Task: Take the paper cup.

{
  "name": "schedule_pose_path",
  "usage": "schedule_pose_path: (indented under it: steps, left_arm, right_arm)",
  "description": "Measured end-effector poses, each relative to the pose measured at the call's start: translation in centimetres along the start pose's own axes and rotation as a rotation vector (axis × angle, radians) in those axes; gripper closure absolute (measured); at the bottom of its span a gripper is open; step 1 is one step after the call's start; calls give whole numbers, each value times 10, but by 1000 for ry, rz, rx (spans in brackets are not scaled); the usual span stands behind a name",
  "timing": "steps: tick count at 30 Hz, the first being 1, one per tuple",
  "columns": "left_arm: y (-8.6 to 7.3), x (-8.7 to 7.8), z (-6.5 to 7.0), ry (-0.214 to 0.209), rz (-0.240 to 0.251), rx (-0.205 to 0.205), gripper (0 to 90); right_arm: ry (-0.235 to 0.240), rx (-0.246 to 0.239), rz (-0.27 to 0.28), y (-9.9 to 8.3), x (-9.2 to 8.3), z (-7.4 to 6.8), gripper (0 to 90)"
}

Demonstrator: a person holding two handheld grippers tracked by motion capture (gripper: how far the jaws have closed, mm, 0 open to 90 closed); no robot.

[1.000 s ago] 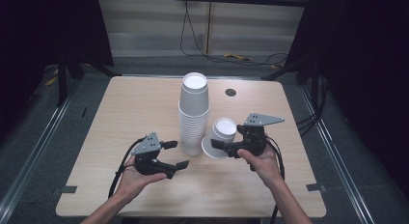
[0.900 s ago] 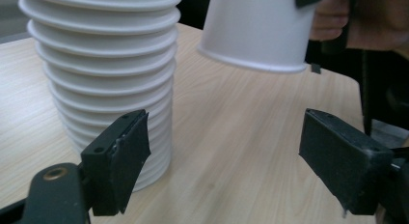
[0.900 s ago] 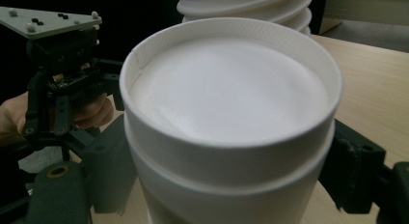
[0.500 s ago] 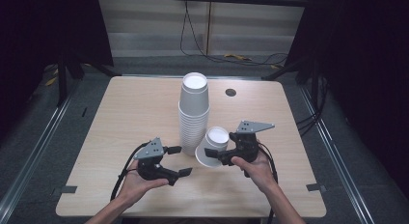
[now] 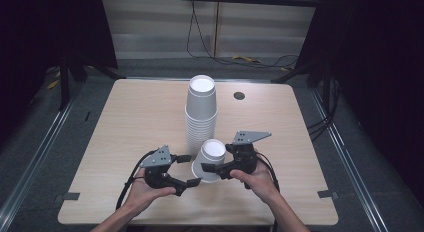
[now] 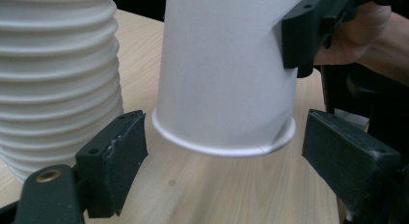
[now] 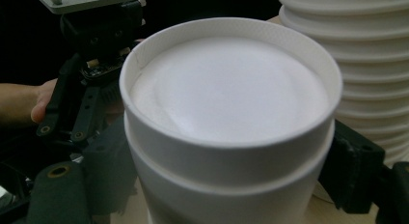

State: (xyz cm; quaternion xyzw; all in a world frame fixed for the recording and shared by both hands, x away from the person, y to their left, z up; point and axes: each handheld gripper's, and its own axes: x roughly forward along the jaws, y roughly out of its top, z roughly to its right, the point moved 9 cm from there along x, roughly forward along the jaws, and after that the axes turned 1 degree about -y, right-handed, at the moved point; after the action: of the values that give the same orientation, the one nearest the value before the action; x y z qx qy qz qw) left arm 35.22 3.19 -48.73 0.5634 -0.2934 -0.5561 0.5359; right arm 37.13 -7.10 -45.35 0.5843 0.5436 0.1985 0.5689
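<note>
The right gripper clamps two nested upside-down cups tilted above the counter, beside the tall stack, so the left gripper, jaws apart around the rim, can separate them.

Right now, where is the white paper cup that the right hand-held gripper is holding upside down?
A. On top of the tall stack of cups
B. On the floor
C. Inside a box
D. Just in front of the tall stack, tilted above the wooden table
D: the upside-down white paper cup hangs tilted in the right hand-held gripper, in front of the tall stack of white paper cups, its rim off the wooden table.
</note>
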Motion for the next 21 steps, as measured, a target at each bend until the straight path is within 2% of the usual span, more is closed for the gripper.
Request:
schedule_pose_path:
  steps: [5,11,16,21]
  left_arm:
    - [0,2,1,-9,4,-7,155]
    - [-1,3,1,-8,-2,2,152]
    - [-5,8,2,-3,-31,10,96]
    - [-7,10,2,1,-45,10,61]
  right_arm:
    - [16,3,-11,-2,5,-4,195]
    - [26,6,-10,-2,10,-7,196]
    - [42,9,-14,-6,16,-12,197]
    - [62,26,15,-7,21,-15,199]
